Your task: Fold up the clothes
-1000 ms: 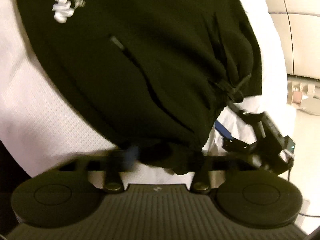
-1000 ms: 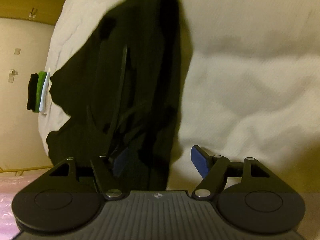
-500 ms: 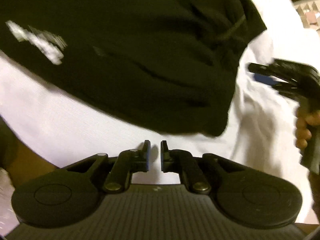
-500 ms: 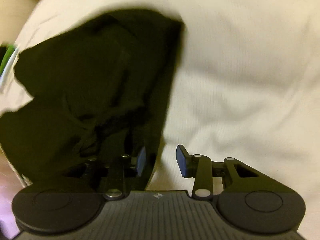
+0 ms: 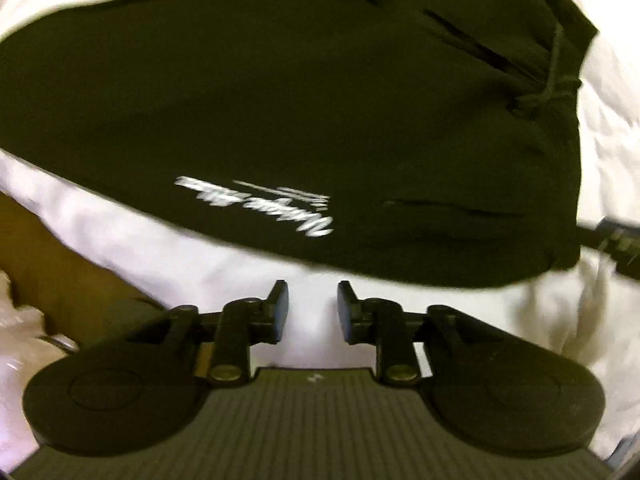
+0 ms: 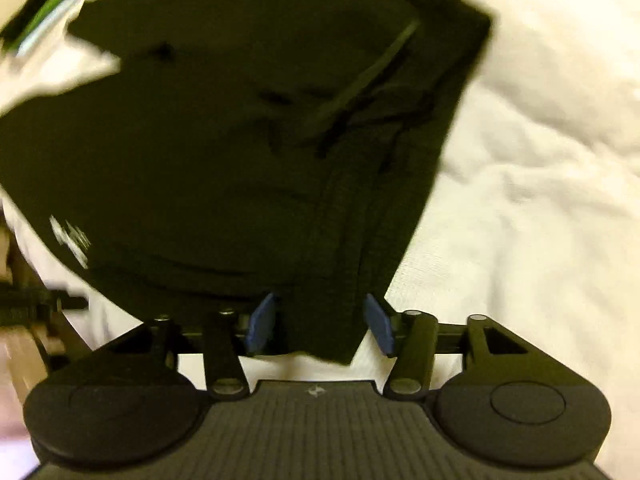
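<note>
A black garment (image 5: 300,92) with a white script logo (image 5: 256,204) and a drawstring lies folded on a white bed sheet (image 5: 168,252). My left gripper (image 5: 309,312) is open and empty, just short of the garment's near edge, over bare sheet. In the right wrist view the same black garment (image 6: 240,140) fills the upper left. My right gripper (image 6: 320,326) is open, with the garment's near corner lying between its blue pads (image 6: 260,322). The right gripper's tip also shows in the left wrist view (image 5: 616,240) at the garment's right edge.
The rumpled white sheet (image 6: 528,184) spreads to the right of the garment. A small stack of folded black, green and white clothes (image 6: 44,20) sits at the far left of the bed. A brown bed edge (image 5: 48,264) shows at the lower left.
My left gripper let go of the garment, pulled back and now stands open over the sheet. My right gripper stayed open at the garment's corner. The garment now lies flatter, logo up.
</note>
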The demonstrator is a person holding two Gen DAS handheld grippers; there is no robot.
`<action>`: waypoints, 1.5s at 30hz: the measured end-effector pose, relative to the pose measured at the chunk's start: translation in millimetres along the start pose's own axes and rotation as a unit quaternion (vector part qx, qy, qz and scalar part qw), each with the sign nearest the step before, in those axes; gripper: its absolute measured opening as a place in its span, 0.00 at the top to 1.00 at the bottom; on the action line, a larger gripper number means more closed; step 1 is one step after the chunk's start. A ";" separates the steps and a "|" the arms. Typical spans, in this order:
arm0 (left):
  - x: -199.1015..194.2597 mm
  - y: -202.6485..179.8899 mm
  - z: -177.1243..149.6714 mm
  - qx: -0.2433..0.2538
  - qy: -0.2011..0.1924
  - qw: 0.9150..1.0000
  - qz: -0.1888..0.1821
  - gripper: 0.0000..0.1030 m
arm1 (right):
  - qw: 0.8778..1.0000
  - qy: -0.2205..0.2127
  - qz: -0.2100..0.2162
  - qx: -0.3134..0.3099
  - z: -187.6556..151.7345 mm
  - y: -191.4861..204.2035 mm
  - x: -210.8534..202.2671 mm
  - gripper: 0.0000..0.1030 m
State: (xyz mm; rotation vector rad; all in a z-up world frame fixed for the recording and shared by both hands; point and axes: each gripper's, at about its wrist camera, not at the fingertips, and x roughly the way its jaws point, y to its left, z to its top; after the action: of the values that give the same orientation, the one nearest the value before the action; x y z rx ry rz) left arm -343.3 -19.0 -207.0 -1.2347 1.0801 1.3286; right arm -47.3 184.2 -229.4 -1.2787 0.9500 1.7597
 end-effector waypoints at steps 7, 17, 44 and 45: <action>-81.7 38.4 -2.1 0.080 -0.088 0.991 0.052 0.64 | 0.991 -0.059 -0.033 0.118 -19.0 77.4 -75.9 0.14; -172.8 88.3 -40.4 0.092 -0.163 0.981 0.048 0.56 | 0.986 -0.105 -0.026 0.130 -58.2 172.5 -137.3 0.13; -198.4 84.4 -132.4 0.048 -0.194 0.978 0.052 0.50 | 0.991 -0.116 -0.035 0.061 -111.5 189.6 -167.2 0.13; -198.4 84.8 -133.4 0.045 -0.195 0.978 0.053 0.49 | 0.991 -0.118 -0.035 0.059 -111.3 188.9 -168.0 0.13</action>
State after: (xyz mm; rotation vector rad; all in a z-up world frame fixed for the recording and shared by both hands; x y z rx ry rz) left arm -412.4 -178.2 -21.9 -0.8114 0.9208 1.5094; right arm -132.1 -22.4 -66.8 -0.9926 0.8485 1.7287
